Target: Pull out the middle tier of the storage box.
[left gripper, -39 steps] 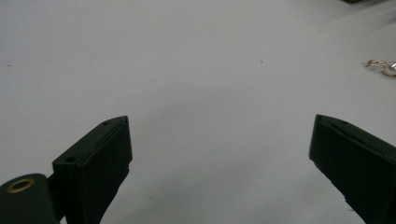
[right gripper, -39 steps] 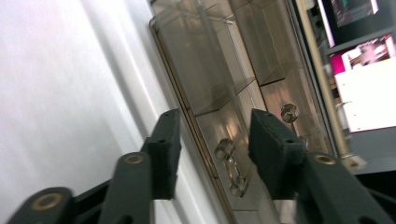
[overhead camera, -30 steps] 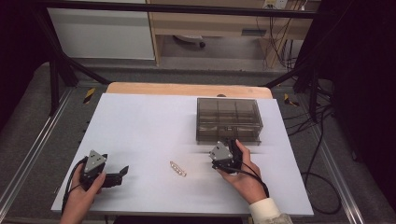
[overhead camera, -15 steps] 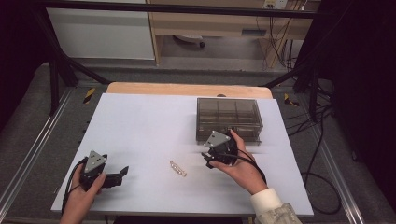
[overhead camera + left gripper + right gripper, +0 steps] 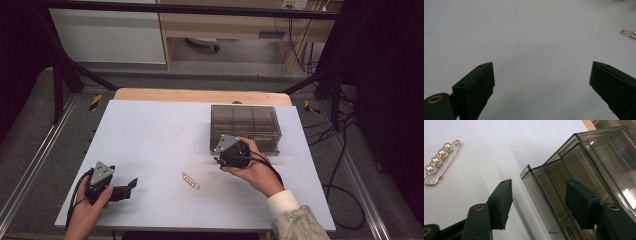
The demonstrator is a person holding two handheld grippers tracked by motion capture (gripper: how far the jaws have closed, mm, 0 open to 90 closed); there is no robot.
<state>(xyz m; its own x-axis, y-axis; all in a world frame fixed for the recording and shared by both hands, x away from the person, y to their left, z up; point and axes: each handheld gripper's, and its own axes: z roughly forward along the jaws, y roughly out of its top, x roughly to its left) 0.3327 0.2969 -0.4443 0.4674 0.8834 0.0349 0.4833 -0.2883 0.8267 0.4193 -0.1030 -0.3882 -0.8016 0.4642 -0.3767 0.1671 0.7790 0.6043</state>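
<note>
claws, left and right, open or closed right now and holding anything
Left claw: open, nothing between its jaws, over the bare white table.
Right claw: open, jaws just closing, astride the open drawer's front corner of the smoky plastic drawer box, not gripping it.

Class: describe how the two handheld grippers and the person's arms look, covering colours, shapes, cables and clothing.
The left gripper and right gripper are black, each with a grey three-cornered plate on top, a trailing black cable and flat rectangular jaw pads. The right arm wears a patterned beige sleeve with a white cuff.

A white table (image 5: 150, 130) with a wooden far edge stands on grey floor (image 5: 30, 125); beyond it a pale cabinet (image 5: 107, 35) (cables (image 5: 345, 150) trail right).
</note>
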